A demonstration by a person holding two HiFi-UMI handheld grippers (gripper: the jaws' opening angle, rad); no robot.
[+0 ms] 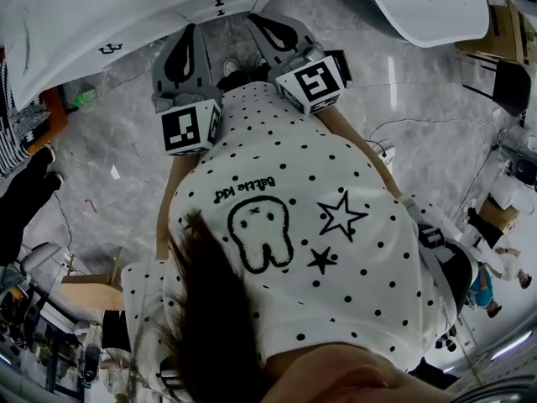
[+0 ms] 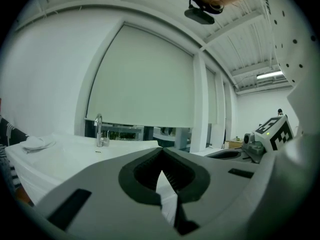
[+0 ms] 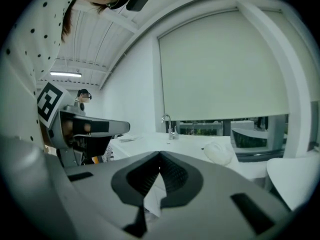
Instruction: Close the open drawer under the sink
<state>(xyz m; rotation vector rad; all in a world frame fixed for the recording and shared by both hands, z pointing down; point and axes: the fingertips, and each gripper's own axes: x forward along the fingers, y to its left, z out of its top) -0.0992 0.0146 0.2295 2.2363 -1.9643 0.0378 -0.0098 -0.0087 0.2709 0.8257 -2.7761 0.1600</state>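
Note:
No open drawer shows in any view. The white sink counter [image 1: 101, 15] fills the head view's top left, and its tap [image 2: 99, 131] stands ahead in the left gripper view and further off as the same tap [image 3: 170, 126] in the right gripper view. My left gripper [image 1: 191, 30] points at the counter's edge, jaws shut with nothing between them [image 2: 161, 150]. Beside it, my right gripper [image 1: 258, 19] is also shut and empty [image 3: 160, 153]. Both point almost level, just above counter height.
A white dish [image 2: 35, 143] lies on the counter left of the tap. A pale rounded object [image 3: 220, 151] sits on the counter's right part. A round white table [image 1: 428, 2] is at the upper right. Another person's striped sleeve [image 1: 13, 133] is at the left, over grey marble floor [image 1: 117, 200].

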